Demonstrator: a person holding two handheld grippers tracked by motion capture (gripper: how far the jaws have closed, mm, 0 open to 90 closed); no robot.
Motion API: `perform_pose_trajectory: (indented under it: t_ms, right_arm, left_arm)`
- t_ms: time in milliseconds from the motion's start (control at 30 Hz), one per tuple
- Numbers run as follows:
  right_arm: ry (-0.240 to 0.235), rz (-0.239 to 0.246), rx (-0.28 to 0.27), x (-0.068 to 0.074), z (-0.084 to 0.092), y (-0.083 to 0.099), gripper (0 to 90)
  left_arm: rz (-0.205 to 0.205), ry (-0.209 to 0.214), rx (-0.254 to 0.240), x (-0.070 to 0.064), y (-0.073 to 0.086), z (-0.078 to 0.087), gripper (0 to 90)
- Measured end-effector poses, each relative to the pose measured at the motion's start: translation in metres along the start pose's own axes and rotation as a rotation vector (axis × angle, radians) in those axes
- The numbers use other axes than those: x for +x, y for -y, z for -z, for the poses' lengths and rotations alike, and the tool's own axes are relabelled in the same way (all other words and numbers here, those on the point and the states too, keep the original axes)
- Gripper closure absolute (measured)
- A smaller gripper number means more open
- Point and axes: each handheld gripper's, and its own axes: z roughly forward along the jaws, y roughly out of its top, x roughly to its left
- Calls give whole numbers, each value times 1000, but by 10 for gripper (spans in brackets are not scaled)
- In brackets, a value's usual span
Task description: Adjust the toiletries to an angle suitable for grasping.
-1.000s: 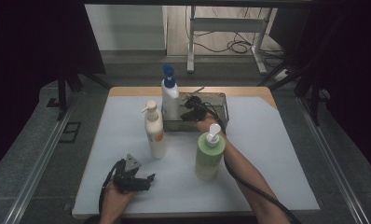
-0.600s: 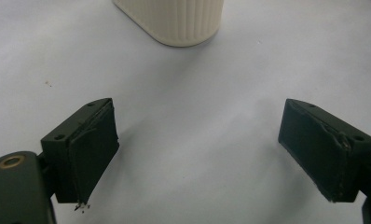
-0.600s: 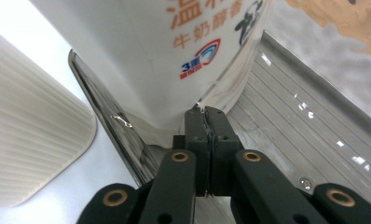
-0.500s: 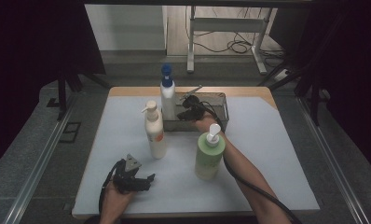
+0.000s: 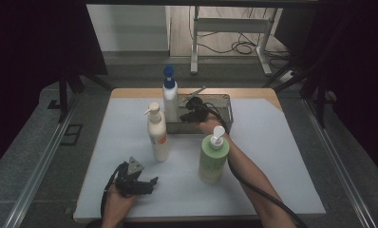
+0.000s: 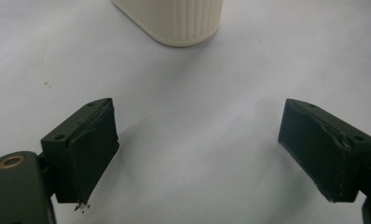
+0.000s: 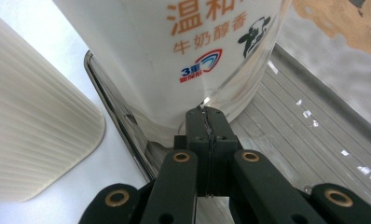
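High view: the right tongs (image 5: 189,115) sit in the metal tray (image 5: 225,102) at the worktop's far edge, their jaws together beside the blue-capped bottle (image 5: 169,97) — which now stands further inside the tray, so the placing looks done. It stands upright, long axis vertical, pump upward.

Left gripper view: the left tongs (image 6: 197,154) gape apart over bare worktop near the cream bottle (image 6: 174,21).

Right gripper view: jaws pressed together, empty — just touching the bottle's base.
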Motion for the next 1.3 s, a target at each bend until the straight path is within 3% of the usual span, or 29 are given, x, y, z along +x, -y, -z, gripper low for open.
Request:
perform_pose_trajectory:
  t_ms: [300, 800, 967, 1300]
  right_arm:
    - [-26, -8, -7, -1, 2, 1, 890]
    - [-12, -11, -31, 0, 15, 0, 862]
    - [-2, -11, -59, -3, 30, 8, 781]
    - [22, -29, -118, -5, 70, 25, 494]
  left_arm:
    - [-1, -5, -3, -1, 0, 0, 116]
    - [1, -9, -9, 0, 1, 3, 116]
    - [-1, -10, -12, 0, 0, 4, 116]
    - [-4, -6, -12, -1, -1, 3, 116]
